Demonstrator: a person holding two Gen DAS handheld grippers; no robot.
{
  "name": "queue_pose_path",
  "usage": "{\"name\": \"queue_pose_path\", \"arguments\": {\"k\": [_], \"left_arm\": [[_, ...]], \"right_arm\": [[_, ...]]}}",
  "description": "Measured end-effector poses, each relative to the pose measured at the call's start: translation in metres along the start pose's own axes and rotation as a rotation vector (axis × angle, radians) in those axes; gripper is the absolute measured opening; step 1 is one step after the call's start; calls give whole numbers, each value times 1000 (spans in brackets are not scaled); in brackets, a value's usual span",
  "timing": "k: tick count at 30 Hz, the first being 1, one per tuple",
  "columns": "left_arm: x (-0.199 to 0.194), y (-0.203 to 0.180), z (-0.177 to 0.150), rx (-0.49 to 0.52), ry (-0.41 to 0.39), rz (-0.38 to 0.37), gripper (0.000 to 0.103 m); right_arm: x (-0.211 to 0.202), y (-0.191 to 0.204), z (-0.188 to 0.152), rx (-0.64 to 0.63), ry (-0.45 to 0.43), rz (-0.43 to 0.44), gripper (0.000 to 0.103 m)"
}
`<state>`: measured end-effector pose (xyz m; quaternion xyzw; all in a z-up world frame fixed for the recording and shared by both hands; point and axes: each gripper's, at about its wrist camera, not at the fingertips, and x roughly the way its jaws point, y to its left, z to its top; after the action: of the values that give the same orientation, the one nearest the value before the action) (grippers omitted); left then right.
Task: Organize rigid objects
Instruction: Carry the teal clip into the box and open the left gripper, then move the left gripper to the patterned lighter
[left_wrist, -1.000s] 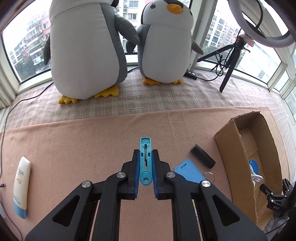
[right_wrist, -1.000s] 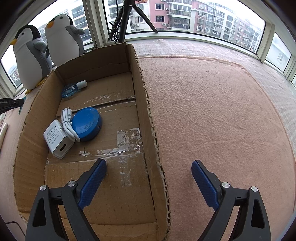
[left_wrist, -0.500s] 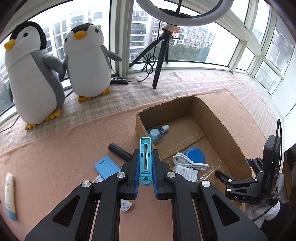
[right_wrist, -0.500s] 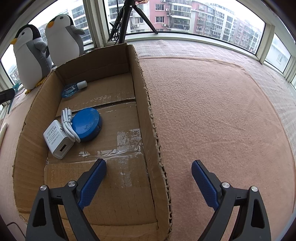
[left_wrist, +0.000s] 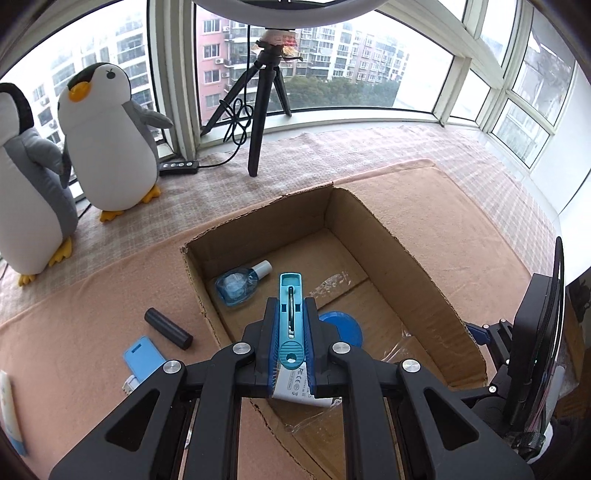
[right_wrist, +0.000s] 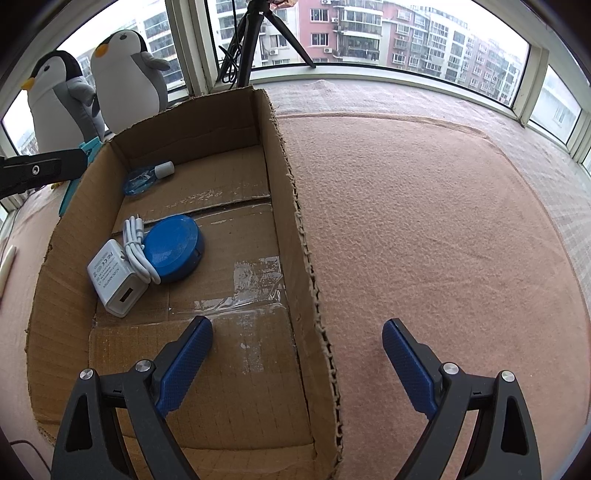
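Observation:
My left gripper (left_wrist: 290, 314) is shut on a teal utility knife (left_wrist: 290, 317) and holds it above the near-left part of the open cardboard box (left_wrist: 436, 273). The box holds a blue bottle (left_wrist: 236, 284), a blue round case (right_wrist: 173, 248) and a white charger with cable (right_wrist: 115, 276). My right gripper (right_wrist: 297, 354) is open and empty, straddling the box's right wall (right_wrist: 295, 206). The left gripper with the knife also shows at the left edge of the right wrist view (right_wrist: 75, 168). A black cylinder (left_wrist: 168, 328) and a blue card (left_wrist: 144, 358) lie on the blanket left of the box.
Two plush penguins (left_wrist: 110, 140) and a tripod (left_wrist: 264, 110) stand by the window. A white tube (left_wrist: 9, 417) lies at the far left. A peach blanket (right_wrist: 424, 221) stretches right of the box. A black stand with a screen (left_wrist: 532, 332) sits at the right.
My left gripper has swung right with the knife, from above the blanket to above the box. The right gripper has stayed still and open.

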<state>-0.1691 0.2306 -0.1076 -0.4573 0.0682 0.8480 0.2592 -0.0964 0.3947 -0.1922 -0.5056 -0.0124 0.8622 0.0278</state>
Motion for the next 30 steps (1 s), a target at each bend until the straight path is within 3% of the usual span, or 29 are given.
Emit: {"name": "queue_pose_path", "arguments": {"k": [1,3,4,5,10,24,30], "left_arm": [[-1,0,1,-3,-8,4,11],[-2,1,2,-8,-18,9,28],[-2,2,3,-8,-17,9,66],[-4,3,4,-8,-26,15,91],[-10,2,5,24,-67,58,93],[-14,9,0,0,-56,35,93],[-36,31,-17,-11,-102,-13,93]], "right_arm": [[0,1,0,0,0,1,91],[1,1,1,0,1,1,91],[1,1,1,0,1,0,91],[1,1,1,1,1,1,91],[2,3,2,2,2,3,91],[3,3,2,-2,1,-1,91],[2,4,1,-4,1,-2,91]]}}
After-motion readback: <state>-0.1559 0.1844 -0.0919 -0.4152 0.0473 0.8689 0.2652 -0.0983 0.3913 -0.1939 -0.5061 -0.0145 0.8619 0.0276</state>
